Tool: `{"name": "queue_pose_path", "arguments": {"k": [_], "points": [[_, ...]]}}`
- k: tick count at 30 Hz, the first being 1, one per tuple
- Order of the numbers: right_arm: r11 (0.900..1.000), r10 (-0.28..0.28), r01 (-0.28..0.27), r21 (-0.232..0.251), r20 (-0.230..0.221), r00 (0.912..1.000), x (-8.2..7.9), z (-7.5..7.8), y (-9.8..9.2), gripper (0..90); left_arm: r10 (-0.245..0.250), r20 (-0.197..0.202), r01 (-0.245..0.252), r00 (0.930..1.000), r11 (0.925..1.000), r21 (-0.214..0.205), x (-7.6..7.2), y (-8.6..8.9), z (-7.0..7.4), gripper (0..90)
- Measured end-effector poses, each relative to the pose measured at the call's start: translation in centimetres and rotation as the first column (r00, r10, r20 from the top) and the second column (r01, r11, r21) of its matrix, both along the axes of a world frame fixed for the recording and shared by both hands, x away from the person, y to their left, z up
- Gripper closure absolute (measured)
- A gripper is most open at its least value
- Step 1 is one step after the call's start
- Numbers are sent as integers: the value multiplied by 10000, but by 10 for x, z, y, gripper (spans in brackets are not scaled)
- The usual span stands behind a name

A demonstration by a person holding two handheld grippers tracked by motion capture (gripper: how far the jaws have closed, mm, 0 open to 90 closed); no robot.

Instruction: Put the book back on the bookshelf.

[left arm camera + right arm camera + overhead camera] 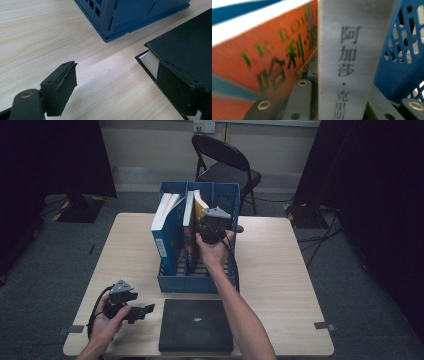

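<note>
Tongs on the right (214,221) are closed on a grey-spined book (348,57), held upright by its spine and partly down in the right-hand slot of the blue rack (197,282). Beside it, in the middle slot, stands an orange-covered book (262,62), very near the held one; the rack's perforated blue wall is close on the other side. Left tongs (112,85) stand wide and hold nothing, hovering low over the counter (37,37) with one pad just over the corner of a black book (185,47) that lies flat in front of the rack.

Risk, as I judge it: the slot is narrow, so a tilted descent could catch the held book's lower corner on the divider or rub the orange cover and drag it askew. A loose hold on the spine could let the book swing or drop.

Count: two tongs, one rack with three slots, four books — three standing in the rack and one flat on the counter — and one folding chair (225,165) beyond.
</note>
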State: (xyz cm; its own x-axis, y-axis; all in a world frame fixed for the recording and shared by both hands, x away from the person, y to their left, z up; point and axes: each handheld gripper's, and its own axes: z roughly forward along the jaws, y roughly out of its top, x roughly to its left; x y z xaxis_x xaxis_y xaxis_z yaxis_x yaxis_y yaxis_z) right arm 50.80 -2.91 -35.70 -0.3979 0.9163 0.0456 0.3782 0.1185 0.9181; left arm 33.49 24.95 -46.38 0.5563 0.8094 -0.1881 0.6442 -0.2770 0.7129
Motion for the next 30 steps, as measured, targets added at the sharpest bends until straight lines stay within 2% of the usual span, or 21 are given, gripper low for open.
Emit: {"name": "queue_pose_path", "arguments": {"k": [5, 7, 8, 13, 17, 18, 24, 30], "points": [[10000, 4, -4, -83, -3, 10000, 2, -7, 1, 747, -3, 52, 3, 10000, 10000, -23, 0, 0, 0, 165], [9998, 19, -19, -191, 10, 10000, 4, -8, 2, 742, 37, 102, -36, 9999, 9999, -99, 0, 0, 1, 165], [9992, 21, -23, -396, -56, 10000, 5, -11, 5, 739, -4, 129, 5, 9999, 9999, -121, -1, 1, 1, 165], [9992, -53, 47, -405, -145, 9999, 6, -20, 7, 732, -18, 129, 19, 9999, 9999, -123, -1, 0, 1, 165], [9993, -4, -2, -367, -174, 9998, 5, -19, 6, 721, -77, 111, 78, 9999, 10000, -56, -1, -1, 1, 165], [9997, 47, -52, -232, -207, 9998, 4, -20, 6, 700, -65, 120, 66, 9999, 9999, -84, -1, -1, 1, 164], [9990, 242, -250, -364, -233, 9994, -5, -21, 5, 673, -46, 129, 47, 9999, 9999, -120, -1, 0, 1, 165], [9980, 570, -580, -244, -370, 9977, -14, -22, -1, 643, -92, 134, 93, 9999, 9999, -53, -1, -2, 1, 165]]}}
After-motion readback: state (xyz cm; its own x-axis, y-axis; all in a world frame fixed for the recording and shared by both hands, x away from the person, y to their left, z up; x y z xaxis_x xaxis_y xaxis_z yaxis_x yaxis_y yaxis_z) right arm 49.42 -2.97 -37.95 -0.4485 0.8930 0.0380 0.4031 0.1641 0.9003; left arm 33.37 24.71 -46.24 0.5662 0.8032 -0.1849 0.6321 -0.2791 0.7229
